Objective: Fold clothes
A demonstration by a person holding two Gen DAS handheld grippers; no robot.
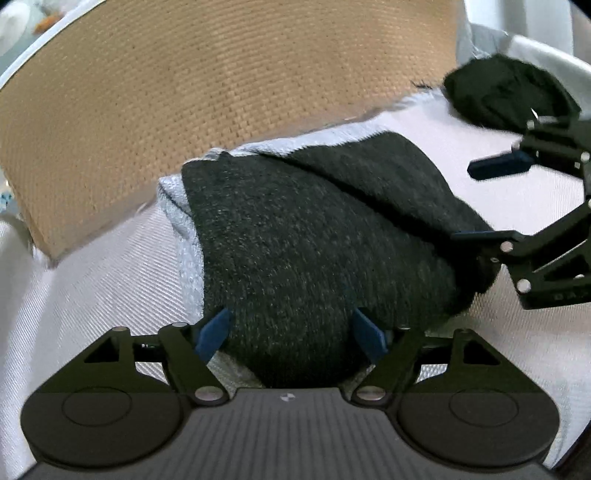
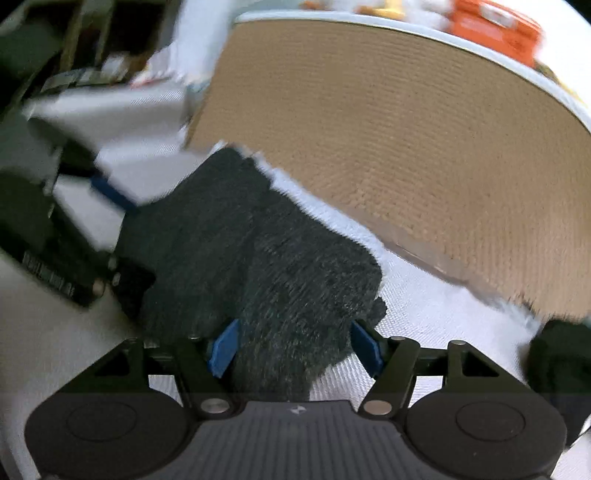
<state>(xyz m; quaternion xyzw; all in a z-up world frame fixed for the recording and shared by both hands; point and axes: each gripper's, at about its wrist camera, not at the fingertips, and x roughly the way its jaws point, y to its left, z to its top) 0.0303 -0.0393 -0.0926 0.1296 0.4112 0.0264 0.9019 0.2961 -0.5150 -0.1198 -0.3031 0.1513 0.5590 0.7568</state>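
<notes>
A white woven cloth (image 1: 110, 266) covers the surface, and a tan woven mat with a pale edge (image 1: 221, 92) lies across its far side. On the cloth sits the dark charcoal knitted garment (image 1: 314, 240), folded into a thick bundle with a pale grey-white knitted layer (image 1: 177, 206) showing along its left border.

The left hand-held gripper (image 1: 291, 332) hangs over the near end of the bundle, its blue fingers spread apart on either side of the knit with the fabric between them; whether the pads press on it cannot be told. The left view also shows a second dark knitted piece (image 1: 509, 88) further back on the cloth, and the right hand-held gripper (image 1: 480, 199) at the bundle's right edge, fingers apart.

The right view, blurred, shows its own blue fingers (image 2: 225, 347) straddling the garment's near corner, again spread. Only here do an orange object (image 2: 495, 26) beyond the mat and dark clutter (image 2: 74, 44) at upper left appear.
</notes>
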